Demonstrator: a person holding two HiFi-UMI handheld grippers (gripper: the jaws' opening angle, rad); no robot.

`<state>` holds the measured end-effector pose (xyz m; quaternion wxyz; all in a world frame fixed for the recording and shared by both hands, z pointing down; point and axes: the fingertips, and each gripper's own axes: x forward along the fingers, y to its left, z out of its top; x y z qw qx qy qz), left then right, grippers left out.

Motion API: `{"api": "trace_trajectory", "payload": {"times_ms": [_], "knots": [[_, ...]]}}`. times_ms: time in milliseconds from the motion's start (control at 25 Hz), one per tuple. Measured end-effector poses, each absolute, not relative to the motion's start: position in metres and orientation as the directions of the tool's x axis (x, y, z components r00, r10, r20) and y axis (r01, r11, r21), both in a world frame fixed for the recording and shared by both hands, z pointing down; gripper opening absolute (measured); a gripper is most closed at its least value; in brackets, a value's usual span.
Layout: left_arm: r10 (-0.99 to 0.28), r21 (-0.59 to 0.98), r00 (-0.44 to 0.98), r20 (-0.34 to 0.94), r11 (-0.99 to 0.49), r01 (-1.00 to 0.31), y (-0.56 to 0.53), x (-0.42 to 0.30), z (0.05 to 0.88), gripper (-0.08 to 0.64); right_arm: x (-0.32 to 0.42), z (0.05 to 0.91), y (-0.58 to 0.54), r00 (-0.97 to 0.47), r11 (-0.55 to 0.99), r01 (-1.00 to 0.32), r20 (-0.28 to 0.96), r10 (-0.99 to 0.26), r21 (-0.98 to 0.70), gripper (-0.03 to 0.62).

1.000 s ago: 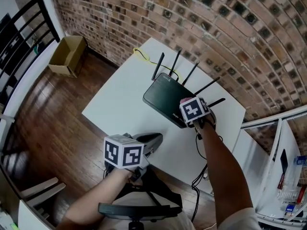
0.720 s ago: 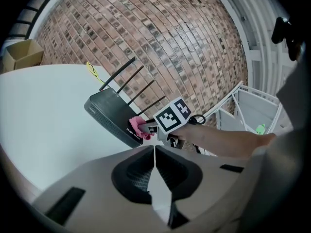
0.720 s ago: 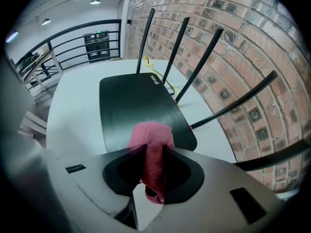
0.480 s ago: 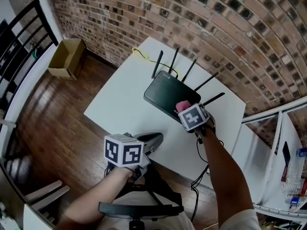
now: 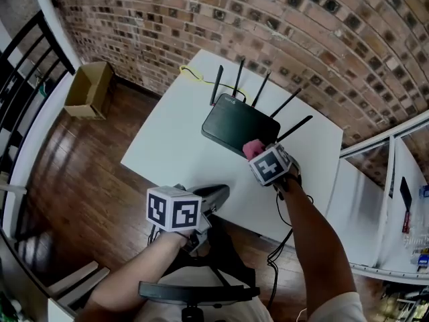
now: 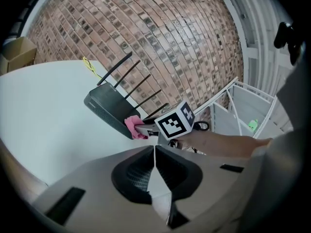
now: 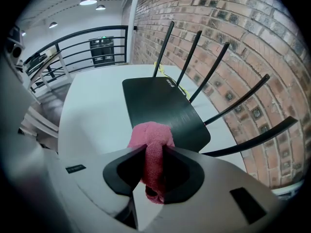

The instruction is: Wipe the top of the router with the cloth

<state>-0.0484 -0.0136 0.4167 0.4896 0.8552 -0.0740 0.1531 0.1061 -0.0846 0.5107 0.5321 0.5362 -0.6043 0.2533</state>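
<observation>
Pink cloth at the near edge of the router
My right hand-held gripper is clamped on it; the black top runs ahead toward the antennas, on the white worktop. Left hand-held gripper is closed, empty, farther back.

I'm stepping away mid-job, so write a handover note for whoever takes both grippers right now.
Right gripper: shut on the pink cloth, over the router's near edge.
Left gripper: shut, empty, at the table's near edge.
Router: flat on the table, antennas up.
Done: cloth gripped and at the router.
Left: sweep the cloth across the top; how much is already wiped doesn't show.
</observation>
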Motion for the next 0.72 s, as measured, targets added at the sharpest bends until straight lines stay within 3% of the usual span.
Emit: {"api": "trace_trajectory", "payload": {"times_ms": [400, 720], "knots": [[0.057, 0.794, 0.928, 0.368, -0.538, -0.282, -0.005, -0.051, 0.427, 0.017, 0.100, 0.519, -0.073, 0.131, 0.302, -0.913, 0.898, -0.420, 0.274, 0.094], [0.021, 0.786, 0.919, 0.393, -0.526, -0.325, -0.005, -0.011, 0.432, 0.017, 0.039, 0.507, -0.035, -0.243, 0.519, -0.853, 0.845, -0.477, 0.047, 0.094]]}}
